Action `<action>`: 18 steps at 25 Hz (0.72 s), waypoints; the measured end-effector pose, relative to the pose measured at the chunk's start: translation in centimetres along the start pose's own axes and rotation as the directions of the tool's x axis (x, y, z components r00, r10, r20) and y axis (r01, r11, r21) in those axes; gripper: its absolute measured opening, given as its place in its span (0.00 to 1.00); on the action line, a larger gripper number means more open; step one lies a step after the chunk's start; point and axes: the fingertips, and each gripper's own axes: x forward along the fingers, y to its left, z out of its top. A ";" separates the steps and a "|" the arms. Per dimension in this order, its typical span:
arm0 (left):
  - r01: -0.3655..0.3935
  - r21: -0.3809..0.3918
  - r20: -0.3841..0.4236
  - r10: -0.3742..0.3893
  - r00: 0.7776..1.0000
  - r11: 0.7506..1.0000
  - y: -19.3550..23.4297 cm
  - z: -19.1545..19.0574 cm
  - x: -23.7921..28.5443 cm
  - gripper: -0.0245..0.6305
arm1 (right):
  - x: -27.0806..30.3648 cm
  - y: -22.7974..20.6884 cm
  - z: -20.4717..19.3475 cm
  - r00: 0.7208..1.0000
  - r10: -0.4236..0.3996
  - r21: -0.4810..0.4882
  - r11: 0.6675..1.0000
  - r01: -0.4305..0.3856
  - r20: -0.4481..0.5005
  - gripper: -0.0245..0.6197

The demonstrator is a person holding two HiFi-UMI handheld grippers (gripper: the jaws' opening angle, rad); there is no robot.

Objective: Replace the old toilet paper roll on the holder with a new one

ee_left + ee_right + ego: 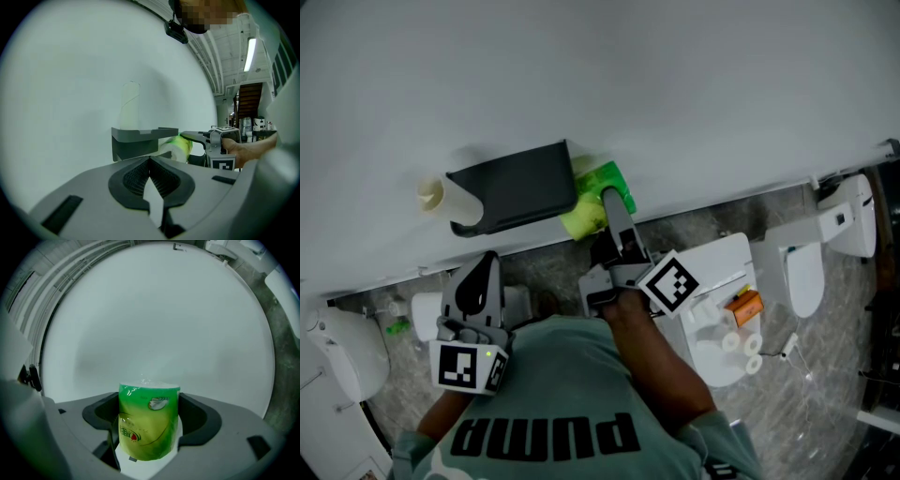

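Now, new roll at holder.
Right gripper clamps it beside the holder for loading; left gripper closed, empty.

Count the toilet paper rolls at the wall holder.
2. One green-wrapped roll, clamped in the right gripper at the holder's right end; one pale roll at its left end. Small white cylinders on the white lid may be more rolls.

Sage-green T-shirt, black chest lettering
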 end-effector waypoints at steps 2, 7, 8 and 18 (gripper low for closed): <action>0.006 0.008 0.003 -0.006 1.000 1.000 -0.1 0.1 0.0 0.04 | -0.1 0.1 -0.5 1.000 0.006 0.021 1.000 -0.006 -0.004 0.65; 0.006 0.005 -0.003 -0.006 1.000 1.000 -0.1 -0.1 -0.2 0.04 | -0.3 0.4 -1.7 0.999 0.028 0.044 0.999 -0.027 -0.026 0.65; 0.010 0.013 -0.003 -0.010 1.000 1.000 -0.1 -0.1 -0.2 0.04 | -0.3 0.4 -1.9 0.999 0.032 0.049 0.998 -0.030 -0.030 0.65; 0.009 0.005 0.003 -0.009 1.000 1.000 0.0 -0.2 -0.5 0.04 | -0.6 0.7 -4.1 0.994 0.079 0.102 0.992 -0.071 -0.069 0.65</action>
